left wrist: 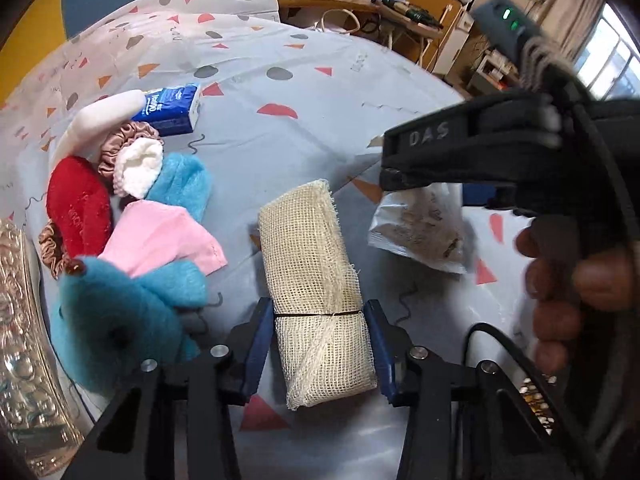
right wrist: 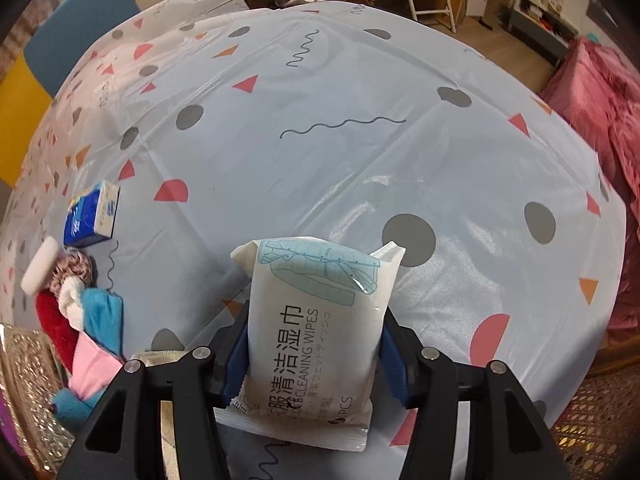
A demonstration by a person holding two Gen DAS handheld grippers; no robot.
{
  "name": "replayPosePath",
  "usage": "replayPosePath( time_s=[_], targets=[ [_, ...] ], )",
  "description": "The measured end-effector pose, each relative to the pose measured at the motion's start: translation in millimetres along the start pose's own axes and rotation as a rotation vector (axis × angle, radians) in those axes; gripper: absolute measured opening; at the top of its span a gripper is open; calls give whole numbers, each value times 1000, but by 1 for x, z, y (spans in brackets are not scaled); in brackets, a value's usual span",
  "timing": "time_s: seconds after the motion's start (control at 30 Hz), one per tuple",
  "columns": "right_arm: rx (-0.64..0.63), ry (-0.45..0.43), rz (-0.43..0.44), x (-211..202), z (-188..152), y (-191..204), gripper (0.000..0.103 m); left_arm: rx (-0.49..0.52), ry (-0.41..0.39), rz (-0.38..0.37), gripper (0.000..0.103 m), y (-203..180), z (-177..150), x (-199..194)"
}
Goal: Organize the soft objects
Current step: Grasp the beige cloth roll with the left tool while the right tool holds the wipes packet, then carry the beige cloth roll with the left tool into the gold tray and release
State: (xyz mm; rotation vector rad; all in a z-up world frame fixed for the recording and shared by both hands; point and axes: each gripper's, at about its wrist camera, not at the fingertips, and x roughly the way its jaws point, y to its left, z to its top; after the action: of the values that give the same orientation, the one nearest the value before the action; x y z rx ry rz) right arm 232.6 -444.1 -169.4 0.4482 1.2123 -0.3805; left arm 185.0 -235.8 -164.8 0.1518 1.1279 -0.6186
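Observation:
A rolled cream mesh cloth [left wrist: 308, 240] lies on the patterned tablecloth [left wrist: 280, 80], bound near its close end by a thin black band. My left gripper [left wrist: 320, 314] is shut on that end, its blue pads [left wrist: 260, 340] pressing both sides. My right gripper [right wrist: 316, 320] is shut on a white pack of cleaning wipes [right wrist: 316, 312] and holds it upright above the table. In the left wrist view the same right gripper [left wrist: 404, 180] hangs at the right, with the wipes pack [left wrist: 420, 228] under it and the person's fingers [left wrist: 556, 280] on its handle.
A pile of soft things lies at the left: red cloth [left wrist: 78, 204], pink cloth [left wrist: 160, 236], blue towel [left wrist: 182, 184], white knit [left wrist: 140, 168], satin scrunchie [left wrist: 128, 140], teal plush [left wrist: 116, 320]. A blue tissue pack [left wrist: 172, 108] sits behind them. A silver embossed box [left wrist: 20, 340] borders the left edge.

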Motion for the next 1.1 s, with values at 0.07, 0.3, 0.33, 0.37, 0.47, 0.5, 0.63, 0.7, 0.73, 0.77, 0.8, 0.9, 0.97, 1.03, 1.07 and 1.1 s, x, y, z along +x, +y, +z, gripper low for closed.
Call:
replayPosePath(
  time_s=[0.07, 0.3, 0.33, 0.37, 0.47, 0.5, 0.63, 0.7, 0.73, 0.77, 0.8, 0.9, 0.97, 1.03, 1.07, 1.1],
  targets=[
    [-4, -2, 0, 0, 1, 1, 56, -11, -42, 4, 46, 4, 2, -16],
    [-36, 0, -19, 1, -2, 8, 56, -66, -177, 31, 46, 28, 32, -69],
    [-44, 1, -25, 2, -1, 9, 56, -83, -193, 40, 46, 35, 36, -78],
    [-56, 1, -34, 3, -1, 11, 56, -96, -203, 49, 46, 40, 41, -82],
    [-74, 0, -43, 5, -1, 16, 56, -146, -246, 84, 46, 63, 53, -102],
    [-75, 0, -43, 5, -1, 17, 56, -159, -260, 100, 46, 71, 56, -108],
    [-85, -4, -44, 8, 0, 22, 56, -218, -314, 157, 46, 106, 65, -127],
    [-93, -7, -45, 8, -1, 22, 56, -236, -343, 195, 46, 124, 62, -143],
    [-96, -8, -45, 8, -1, 23, 56, -246, -355, 209, 46, 132, 58, -150],
    [-100, -9, -44, 8, -1, 24, 56, -259, -366, 220, 46, 141, 52, -159],
    [-104, -10, -41, 6, -3, 22, 56, -276, -376, 230, 46, 150, 48, -167],
    [-115, -8, -39, 6, -4, 22, 56, -343, -415, 268, 46, 187, 25, -194],
    [-119, -9, -41, 5, -5, 22, 56, -381, -433, 290, 46, 206, 7, -208],
    [-123, -7, -44, 5, -6, 22, 56, -437, -449, 313, 46, 230, -19, -225],
    [-127, -6, -48, 6, -6, 23, 56, -457, -457, 329, 46, 238, -31, -232],
    [-134, -5, -55, 6, -6, 25, 56, -483, -465, 357, 46, 250, -50, -240]
  ],
)
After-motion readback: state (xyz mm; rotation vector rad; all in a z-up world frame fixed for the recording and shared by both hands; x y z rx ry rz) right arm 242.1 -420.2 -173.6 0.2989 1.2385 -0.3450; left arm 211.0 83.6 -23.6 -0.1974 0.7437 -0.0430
